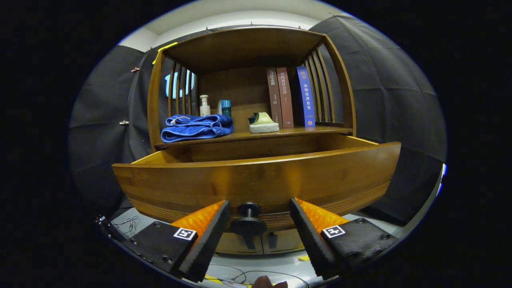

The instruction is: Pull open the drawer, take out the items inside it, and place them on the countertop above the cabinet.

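So the gripper (260,228) sat open with the small dark round knob (249,220) between its fingers, untouched, and the pulled-out curved wooden drawer (256,180) gaped just above and beyond

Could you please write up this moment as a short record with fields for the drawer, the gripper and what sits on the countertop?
drawer: wooden drawer pulled open; contents hidden behind its front panel
knob: dark round knob on the drawer front, between the fingers
gripper: gripper open, fingers either side of the knob, not pressing on it
countertop: blue towel folded at left, pump bottle and teal container behind it, sponge-like item in the middle, three books upright at right
task status: nothing visibly taken out of the drawer yet
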Motion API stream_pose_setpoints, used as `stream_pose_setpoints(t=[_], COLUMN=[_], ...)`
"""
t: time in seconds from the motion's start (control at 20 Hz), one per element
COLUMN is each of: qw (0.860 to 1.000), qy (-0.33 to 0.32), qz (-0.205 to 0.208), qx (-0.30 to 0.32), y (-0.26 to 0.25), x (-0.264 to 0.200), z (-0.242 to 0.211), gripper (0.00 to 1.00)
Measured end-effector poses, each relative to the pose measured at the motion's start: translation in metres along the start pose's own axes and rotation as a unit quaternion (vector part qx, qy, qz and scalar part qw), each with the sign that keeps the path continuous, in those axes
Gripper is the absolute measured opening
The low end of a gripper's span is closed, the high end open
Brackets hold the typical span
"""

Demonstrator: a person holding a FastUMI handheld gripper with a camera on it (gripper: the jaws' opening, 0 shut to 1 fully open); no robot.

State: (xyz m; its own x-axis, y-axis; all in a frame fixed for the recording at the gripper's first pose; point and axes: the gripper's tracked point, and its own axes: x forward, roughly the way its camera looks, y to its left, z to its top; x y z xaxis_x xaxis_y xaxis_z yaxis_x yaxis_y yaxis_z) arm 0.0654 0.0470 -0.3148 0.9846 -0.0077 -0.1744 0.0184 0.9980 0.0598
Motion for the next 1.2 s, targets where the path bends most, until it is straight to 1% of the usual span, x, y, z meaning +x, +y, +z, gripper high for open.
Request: stream_pose_setpoints(t=[0.15, 0.3, 0.5, 0.9, 1.2], qw=[1.0, 1.0, 0.999, 0.999, 1.0], qy=[-0.023, -0.025, -0.031, -0.023, -0.019], qz=[0.002, 0.001, -0.001, -0.009, -0.008], qx=[0.001, 0.006, -0.014, -0.022, -0.019], y=[0.006, 0.011, 0.014, 0.024, 0.031], x=[0.005, 0.018, 0.044, 0.096, 0.119], z=[0.015, 0.02, 0.024, 0.03, 0.032], gripper=[0.98, 0.99, 0.98, 0.99, 0.99])
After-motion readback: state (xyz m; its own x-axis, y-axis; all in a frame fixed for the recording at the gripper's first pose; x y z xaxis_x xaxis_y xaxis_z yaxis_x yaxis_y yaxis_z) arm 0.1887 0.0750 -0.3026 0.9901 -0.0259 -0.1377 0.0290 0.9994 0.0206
